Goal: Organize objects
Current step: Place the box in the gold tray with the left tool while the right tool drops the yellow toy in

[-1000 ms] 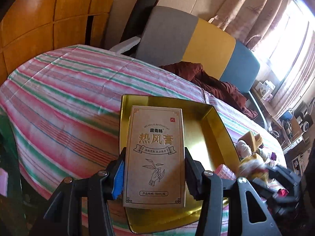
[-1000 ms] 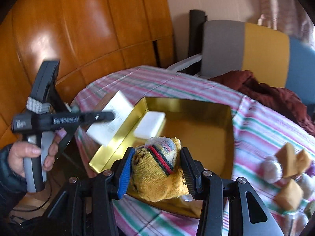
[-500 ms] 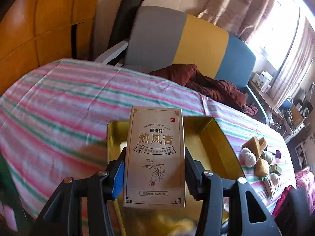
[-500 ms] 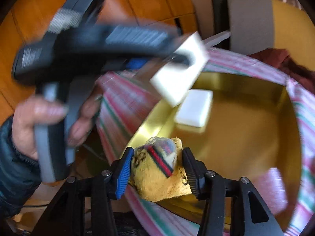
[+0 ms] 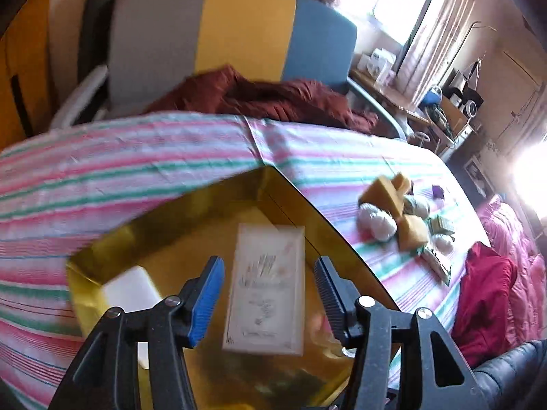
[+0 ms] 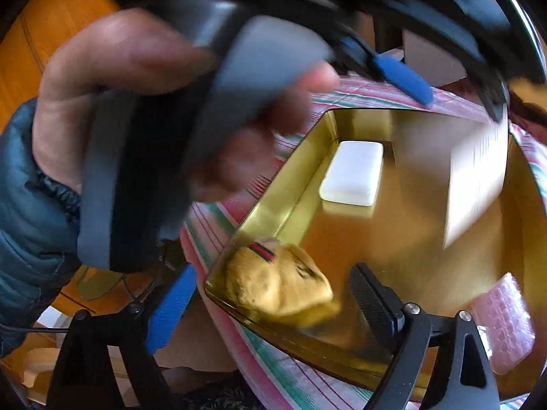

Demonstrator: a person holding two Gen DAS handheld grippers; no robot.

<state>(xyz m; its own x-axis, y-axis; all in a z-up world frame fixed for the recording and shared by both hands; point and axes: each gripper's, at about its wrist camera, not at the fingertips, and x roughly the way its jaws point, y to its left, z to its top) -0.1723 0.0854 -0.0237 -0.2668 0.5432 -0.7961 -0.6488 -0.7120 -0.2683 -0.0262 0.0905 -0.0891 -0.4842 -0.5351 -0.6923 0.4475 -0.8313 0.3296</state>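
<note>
Gold tray (image 5: 342, 239) parked on striped cloth (image 5: 136, 157) as the catch-all. Left gripper (image 5: 266, 300) jaws just spread, carton (image 5: 266, 287) loose between them, dropping in, long axis running away from camera. Right gripper (image 6: 270, 304) just opened wide, nothing pinched; yellow sock (image 6: 280, 287) lying in near corner.

Inside the tray (image 6: 283, 198) — sock bundle (image 6: 280, 287) at the near corner, soap bar (image 6: 352, 174) behind, carton (image 6: 475, 177) right.
</note>
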